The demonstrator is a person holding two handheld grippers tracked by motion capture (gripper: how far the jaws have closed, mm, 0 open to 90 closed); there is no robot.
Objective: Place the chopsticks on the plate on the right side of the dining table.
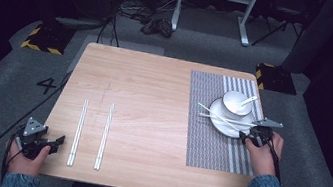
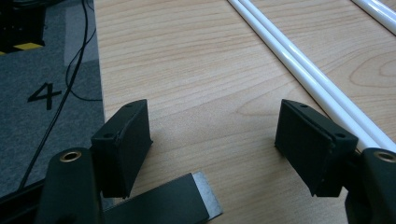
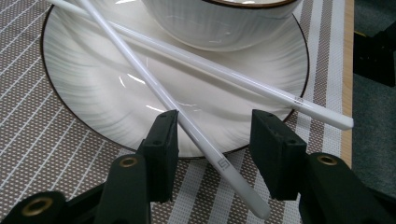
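Chopstick straddled at the plate's rim

The right gripper (image 3: 212, 151) is held open around one white chopstick (image 3: 187, 123) on the plate (image 3: 84, 102), lower centre; closing should probably be centred. The left gripper (image 2: 215, 144) is kept open, empty.

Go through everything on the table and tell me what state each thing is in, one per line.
Left gripper: open, nothing between its fingers, low over bare wood.
Right gripper: open, fingers either side of a chopstick, not closed on it.
Chopsticks on the plate: crossed, ends past the rim.
Plate: flat on the placemat.
Bowl: upright on the plate, spoon inside.
Two chopstick pairs: lying parallel on the table.
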